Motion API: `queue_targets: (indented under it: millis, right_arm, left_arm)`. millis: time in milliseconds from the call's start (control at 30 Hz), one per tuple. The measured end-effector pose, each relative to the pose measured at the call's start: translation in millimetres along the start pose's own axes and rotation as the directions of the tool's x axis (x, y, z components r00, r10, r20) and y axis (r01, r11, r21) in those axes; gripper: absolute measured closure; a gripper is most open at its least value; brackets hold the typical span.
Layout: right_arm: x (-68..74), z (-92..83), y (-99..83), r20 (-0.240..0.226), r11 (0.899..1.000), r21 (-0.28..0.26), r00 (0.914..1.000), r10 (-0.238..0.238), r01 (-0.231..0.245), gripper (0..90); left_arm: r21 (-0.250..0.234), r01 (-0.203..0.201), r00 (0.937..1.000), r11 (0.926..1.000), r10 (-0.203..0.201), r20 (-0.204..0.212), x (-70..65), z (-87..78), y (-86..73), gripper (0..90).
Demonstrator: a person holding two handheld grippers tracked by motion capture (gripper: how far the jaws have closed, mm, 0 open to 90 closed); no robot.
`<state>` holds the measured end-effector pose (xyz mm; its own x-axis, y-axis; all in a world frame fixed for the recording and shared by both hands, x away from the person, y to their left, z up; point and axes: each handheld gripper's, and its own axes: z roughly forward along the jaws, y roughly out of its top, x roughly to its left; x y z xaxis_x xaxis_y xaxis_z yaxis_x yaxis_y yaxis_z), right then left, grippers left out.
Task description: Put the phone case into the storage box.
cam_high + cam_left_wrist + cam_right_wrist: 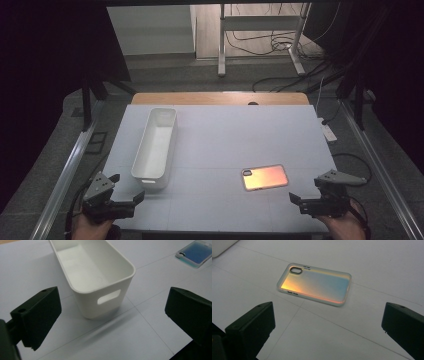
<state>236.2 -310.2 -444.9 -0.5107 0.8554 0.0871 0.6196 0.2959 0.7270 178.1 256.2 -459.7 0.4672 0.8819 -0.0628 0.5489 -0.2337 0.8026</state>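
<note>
A long white bin lies lengthwise on the left half of the white table top, and it is empty. An iridescent orange phone case lies flat at the right front, camera hole to the left. My left gripper hovers open at the front left corner, just short of the bin's near end. In the left gripper view the handle slot of the bin sits between the wide-apart jaws of that gripper. My right gripper is open at the front right, facing the case from a short distance.
A wooden strip borders the table's far edge. Metal rails run along both sides. Cables and a stand's legs lie on the floor beyond. A white power strip sits off the right edge.
</note>
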Motion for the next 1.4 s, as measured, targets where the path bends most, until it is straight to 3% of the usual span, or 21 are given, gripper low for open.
queue_targets:
  millis: [533,733,1400]
  right_arm:
    - [2.8,11.2,9.3,-0.02,0.998,0.028,0.9981,-0.058,0.059,0.0]
    - [4.4,16.6,13.5,-0.038,0.997,0.046,0.9972,-0.065,0.067,0.0]
    - [8.5,32.7,29.7,-0.072,0.997,0.037,0.995,-0.069,0.072,0.0]
  left_arm:
    - [0.004,-0.006,1.0,1.0,0.006,0.002,-0.1,0.7,0.3,1.7]
    - [0.003,-0.007,1.0,1.0,0.007,0.005,0.0,0.5,0.1,1.7]
    - [0.001,-0.01,0.9999,0.9999,0.01,0.013,-0.1,0.5,0.1,1.7]
